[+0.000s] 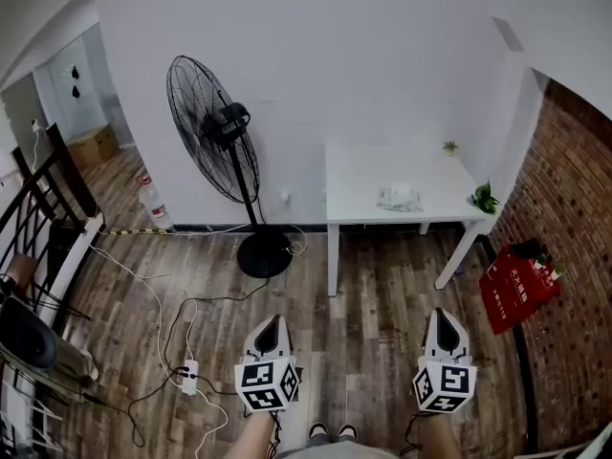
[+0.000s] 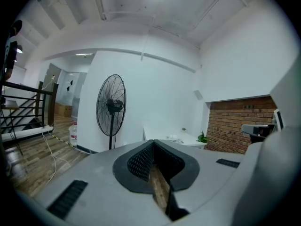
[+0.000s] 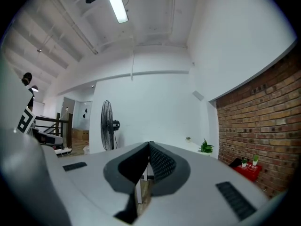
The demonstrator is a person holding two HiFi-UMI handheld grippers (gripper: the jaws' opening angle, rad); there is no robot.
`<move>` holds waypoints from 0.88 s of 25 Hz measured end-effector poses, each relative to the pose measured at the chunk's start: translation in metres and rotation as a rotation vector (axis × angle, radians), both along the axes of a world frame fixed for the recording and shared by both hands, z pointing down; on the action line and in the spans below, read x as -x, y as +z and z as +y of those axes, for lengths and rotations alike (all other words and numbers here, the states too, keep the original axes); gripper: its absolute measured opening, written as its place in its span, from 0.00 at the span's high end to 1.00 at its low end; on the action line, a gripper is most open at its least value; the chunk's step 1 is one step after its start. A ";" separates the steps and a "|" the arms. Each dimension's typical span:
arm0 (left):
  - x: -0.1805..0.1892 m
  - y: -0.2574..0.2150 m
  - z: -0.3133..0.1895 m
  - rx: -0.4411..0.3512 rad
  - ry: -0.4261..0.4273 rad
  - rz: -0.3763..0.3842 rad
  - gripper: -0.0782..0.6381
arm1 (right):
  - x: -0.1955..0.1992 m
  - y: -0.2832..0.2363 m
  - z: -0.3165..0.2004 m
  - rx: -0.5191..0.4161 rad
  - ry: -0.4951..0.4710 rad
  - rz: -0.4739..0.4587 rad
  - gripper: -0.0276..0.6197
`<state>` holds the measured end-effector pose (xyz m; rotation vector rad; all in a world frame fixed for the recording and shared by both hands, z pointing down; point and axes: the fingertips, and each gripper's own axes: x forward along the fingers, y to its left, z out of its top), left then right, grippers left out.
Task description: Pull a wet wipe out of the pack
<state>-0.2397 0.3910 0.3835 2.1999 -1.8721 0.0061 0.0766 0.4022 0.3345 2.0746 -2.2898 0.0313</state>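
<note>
The wet wipe pack [image 1: 399, 197] lies on a white table [image 1: 363, 182] against the far wall, a pale crinkled packet near the table's front right. In the left gripper view it shows as a small pale shape, the pack [image 2: 173, 138], on the distant table. My left gripper [image 1: 274, 323] and right gripper [image 1: 441, 316] hang low over the wooden floor, well short of the table. Both are shut, jaw tips meeting, with nothing held; the same shows for the left gripper [image 2: 154, 142] and the right gripper [image 3: 149, 145] in their own views.
A black pedestal fan [image 1: 218, 142] stands left of the table. Cables and a power strip [image 1: 189, 376] trail over the floor at left. A red crate [image 1: 517, 288] sits by the brick wall at right, with small plants [image 1: 485, 199] near the table's corner. A stair railing [image 1: 38, 199] runs at far left.
</note>
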 end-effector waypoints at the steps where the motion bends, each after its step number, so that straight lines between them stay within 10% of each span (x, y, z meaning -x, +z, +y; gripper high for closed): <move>1: 0.000 0.001 0.000 0.003 -0.003 0.004 0.88 | -0.002 0.001 0.000 0.001 0.010 0.006 0.96; 22: -0.016 -0.005 -0.012 0.003 0.038 0.005 0.88 | -0.012 0.002 -0.001 0.008 0.046 -0.011 0.82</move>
